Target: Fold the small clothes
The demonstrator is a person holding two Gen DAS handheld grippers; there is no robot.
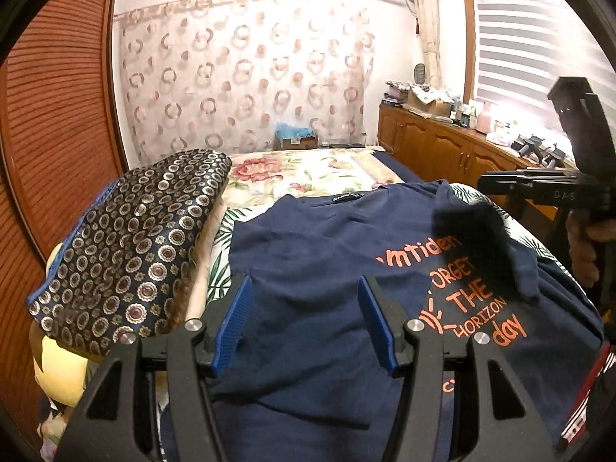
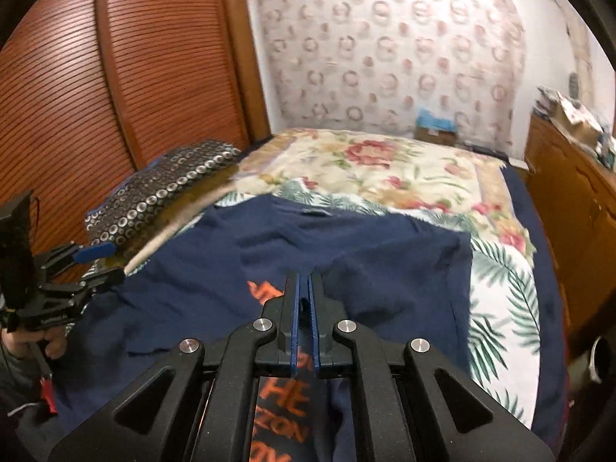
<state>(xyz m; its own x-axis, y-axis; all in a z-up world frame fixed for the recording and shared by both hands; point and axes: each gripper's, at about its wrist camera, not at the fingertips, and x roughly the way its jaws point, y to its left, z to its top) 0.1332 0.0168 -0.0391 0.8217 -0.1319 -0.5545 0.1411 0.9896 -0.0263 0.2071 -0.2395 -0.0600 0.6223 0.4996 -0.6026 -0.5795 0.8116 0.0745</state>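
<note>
A navy cotton T-shirt (image 1: 315, 254) with orange lettering lies spread on the bed — the left gripper (image 1: 304, 315) hovers agape above it, holding nothing.

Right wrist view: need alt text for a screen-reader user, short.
A navy T-shirt with orange lettering lies spread on a bed, seen past the right tongs, whose blue pads stand nearly together with no cloth visibly pinched between them. At the left edge a hand holds the left tongs open beside a folded patterned cloth; a slatted wooden door stands behind.
</note>
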